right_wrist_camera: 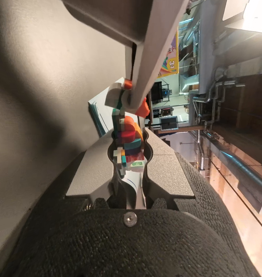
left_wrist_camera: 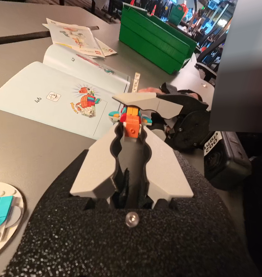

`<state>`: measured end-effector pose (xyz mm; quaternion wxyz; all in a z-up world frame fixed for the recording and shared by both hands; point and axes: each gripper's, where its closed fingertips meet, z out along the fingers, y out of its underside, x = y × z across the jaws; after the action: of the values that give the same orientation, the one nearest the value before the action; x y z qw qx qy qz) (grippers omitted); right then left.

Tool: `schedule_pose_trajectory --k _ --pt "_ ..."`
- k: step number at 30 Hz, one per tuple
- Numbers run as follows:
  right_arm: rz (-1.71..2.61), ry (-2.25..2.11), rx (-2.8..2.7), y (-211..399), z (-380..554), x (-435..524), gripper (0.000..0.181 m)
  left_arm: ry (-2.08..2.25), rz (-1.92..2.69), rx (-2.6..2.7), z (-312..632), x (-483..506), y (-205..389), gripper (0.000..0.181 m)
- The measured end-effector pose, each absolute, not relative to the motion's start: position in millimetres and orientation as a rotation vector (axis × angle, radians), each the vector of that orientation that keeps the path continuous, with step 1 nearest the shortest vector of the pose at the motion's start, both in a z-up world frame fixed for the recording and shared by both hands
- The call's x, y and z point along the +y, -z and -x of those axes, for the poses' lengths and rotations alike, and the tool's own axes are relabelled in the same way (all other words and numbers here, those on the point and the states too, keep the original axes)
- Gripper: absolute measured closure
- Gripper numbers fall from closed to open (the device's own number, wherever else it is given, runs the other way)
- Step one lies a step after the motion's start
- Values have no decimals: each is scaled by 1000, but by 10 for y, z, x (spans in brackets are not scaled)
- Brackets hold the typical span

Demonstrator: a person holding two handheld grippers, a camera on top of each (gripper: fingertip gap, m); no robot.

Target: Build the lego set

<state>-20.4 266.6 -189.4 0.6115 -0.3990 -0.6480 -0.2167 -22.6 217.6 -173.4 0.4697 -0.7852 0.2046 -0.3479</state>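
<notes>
Multicoloured brick-built lego figure [left_wrist_camera: 131,119], orange, red, teal, white and yellow-orange plastic parts, off the table, clamped at both ends. Orange block end faces the left wrist camera, single stud visible on it; small teal-and-white winglets stick out either side. In the right wrist view the same figure [right_wrist_camera: 128,143] is seen edge-on: stacked curved orange, red, teal and purple slopes, pale green stud brick at the near end.

Round white studded lego plate [left_wrist_camera: 10,215] lies flat on the table, lower left, teal bricks [left_wrist_camera: 0,208] mounted on top. Partly cut off by the frame.
</notes>
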Motion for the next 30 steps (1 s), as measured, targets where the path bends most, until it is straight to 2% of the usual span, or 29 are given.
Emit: schedule_pose_trajectory --k 30 --pt "1037 350 -1489 1942 248 2620 151 896 1819 506 243 2158 1587 160"
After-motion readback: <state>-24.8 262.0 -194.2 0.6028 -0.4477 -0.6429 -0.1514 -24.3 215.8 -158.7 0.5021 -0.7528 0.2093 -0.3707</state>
